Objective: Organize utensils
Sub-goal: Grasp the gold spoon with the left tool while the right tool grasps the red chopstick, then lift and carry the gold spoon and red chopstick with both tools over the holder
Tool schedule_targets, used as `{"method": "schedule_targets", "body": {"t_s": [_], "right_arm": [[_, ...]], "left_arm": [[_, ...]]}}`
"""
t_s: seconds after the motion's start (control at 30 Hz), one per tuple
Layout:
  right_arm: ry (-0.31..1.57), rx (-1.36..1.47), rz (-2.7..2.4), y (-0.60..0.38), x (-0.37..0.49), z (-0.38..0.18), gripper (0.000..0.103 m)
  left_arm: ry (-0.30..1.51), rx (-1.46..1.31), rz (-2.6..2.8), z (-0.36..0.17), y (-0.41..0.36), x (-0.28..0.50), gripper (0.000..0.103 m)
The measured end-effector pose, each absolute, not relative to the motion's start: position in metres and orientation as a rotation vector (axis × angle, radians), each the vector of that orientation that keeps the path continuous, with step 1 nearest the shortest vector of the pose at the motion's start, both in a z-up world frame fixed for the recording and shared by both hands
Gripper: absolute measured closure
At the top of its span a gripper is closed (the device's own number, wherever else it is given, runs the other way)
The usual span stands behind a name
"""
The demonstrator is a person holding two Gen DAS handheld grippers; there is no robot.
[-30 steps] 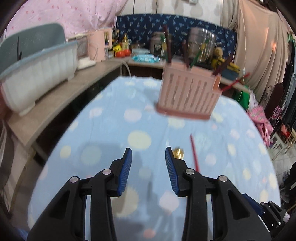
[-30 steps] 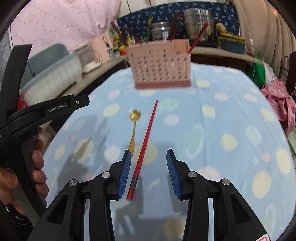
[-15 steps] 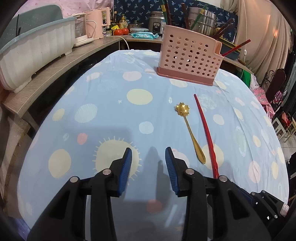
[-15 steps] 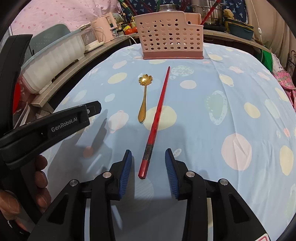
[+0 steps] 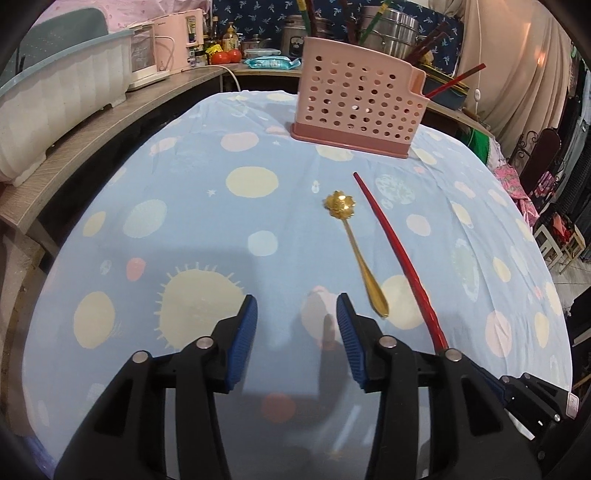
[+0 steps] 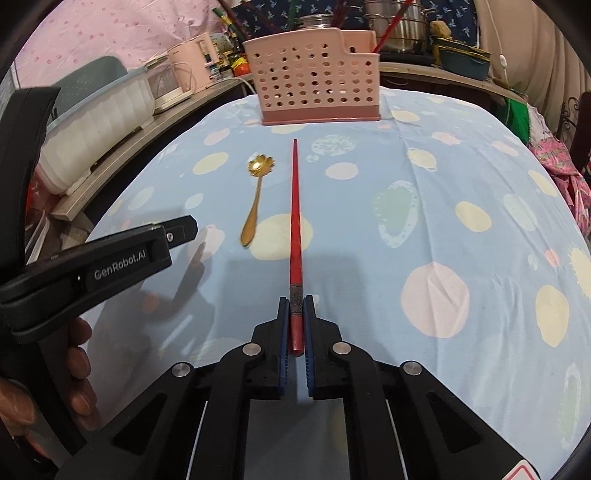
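Note:
A red chopstick [image 6: 295, 221] lies on the blue spotted tablecloth, pointing at a pink perforated utensil holder [image 6: 314, 88]. My right gripper [image 6: 296, 306] is shut on the chopstick's near end. A gold flower-headed spoon [image 6: 255, 199] lies just left of it. In the left wrist view my left gripper [image 5: 297, 306] is open and empty, low over the cloth, left of the spoon [image 5: 356, 251] and chopstick [image 5: 399, 254]. The holder [image 5: 356, 107] stands far behind, with several utensils in it.
A wooden shelf [image 5: 92, 136] along the left carries a white ribbed tub [image 5: 62, 103] and a pink appliance [image 5: 177, 40]. Pots and jars crowd the back counter [image 5: 391, 26]. The table's right edge drops off towards chairs and clothing [image 5: 532, 199].
My right gripper moved forward and closed on the near end of the red chopstick. My left gripper pulled back and lowered, staying open.

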State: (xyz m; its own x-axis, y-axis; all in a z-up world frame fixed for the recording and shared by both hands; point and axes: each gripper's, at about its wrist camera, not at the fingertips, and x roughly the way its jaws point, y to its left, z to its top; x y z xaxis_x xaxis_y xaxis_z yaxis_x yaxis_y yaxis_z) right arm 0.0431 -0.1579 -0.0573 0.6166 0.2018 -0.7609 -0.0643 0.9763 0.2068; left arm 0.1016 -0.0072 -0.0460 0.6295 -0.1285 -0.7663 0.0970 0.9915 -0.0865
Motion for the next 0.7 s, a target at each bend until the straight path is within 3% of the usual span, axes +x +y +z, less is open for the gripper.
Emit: {"method": "schedule_targets", "body": {"t_s": [0.37, 0.43, 0.6, 0.7], "right_arm": [[0.891, 0.233, 0.113, -0.182, 0.049, -0.058, 0.096], [0.893, 0.237, 0.116, -0.183, 0.049, -0.059, 0.096], [0.895, 0.250, 0.123, -0.185, 0.050, -0.061, 0.096], [0.891, 0.253, 0.125, -0.185, 0.049, -0.061, 0.096]], "left_arm": [[0.911, -0.075, -0.221, -0.063, -0.037, 0.120, 0.056], [0.905, -0.068, -0.216, -0.063, -0.038, 0.120, 0.062], [0.900, -0.078, -0.234, -0.066, -0.033, 0.119, 0.093], [0.898, -0.093, -0.251, -0.064, -0.030, 0.117, 0.093]]}}
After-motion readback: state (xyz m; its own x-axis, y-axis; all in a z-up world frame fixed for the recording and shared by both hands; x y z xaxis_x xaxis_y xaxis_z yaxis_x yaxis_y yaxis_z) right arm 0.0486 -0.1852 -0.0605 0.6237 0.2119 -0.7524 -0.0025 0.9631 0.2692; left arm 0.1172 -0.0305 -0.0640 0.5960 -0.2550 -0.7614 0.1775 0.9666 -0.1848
